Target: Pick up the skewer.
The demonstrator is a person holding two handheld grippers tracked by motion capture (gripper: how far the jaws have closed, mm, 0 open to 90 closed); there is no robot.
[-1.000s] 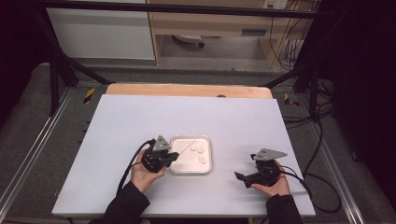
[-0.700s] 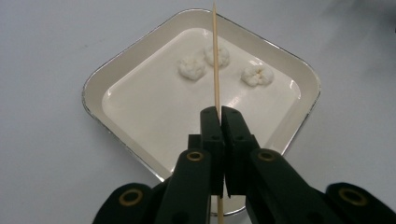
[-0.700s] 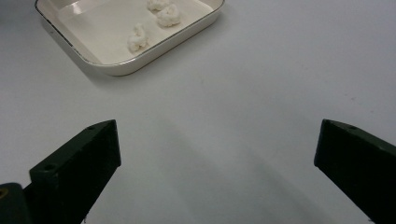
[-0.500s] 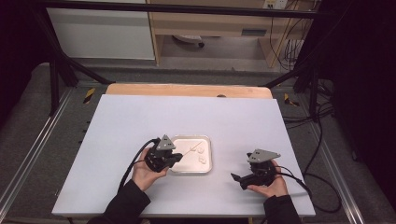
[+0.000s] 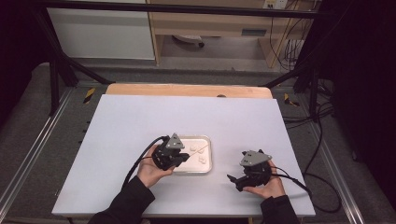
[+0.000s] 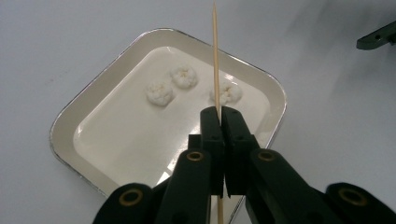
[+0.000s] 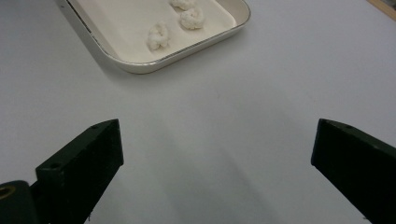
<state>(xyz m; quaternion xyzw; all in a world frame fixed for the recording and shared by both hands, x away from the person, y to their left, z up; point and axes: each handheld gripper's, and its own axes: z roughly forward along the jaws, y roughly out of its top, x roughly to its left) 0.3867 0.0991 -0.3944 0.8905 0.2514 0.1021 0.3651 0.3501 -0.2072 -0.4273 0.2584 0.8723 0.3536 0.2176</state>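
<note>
On the left half of the white bench [image 5: 140,116], the left hand-held gripper [image 5: 180,158] sits in the person's left hand at the near left corner of a shallow cream tray [image 5: 208,161]. Its jaws are pressed together on a thin wooden skewer [image 6: 216,60], which stands up between them and points out over the tray. In the left gripper view the skewer's shaft crosses in front of one of three small white lumps [image 6: 159,92] lying in the far part of the tray; whether it touches that lump cannot be told. To the right of the tray, well apart from it, the right hand-held gripper [image 5: 238,177] rests in the person's right hand above bare bench. Its jaws stand wide apart with nothing between them, aimed toward the tray.
</note>
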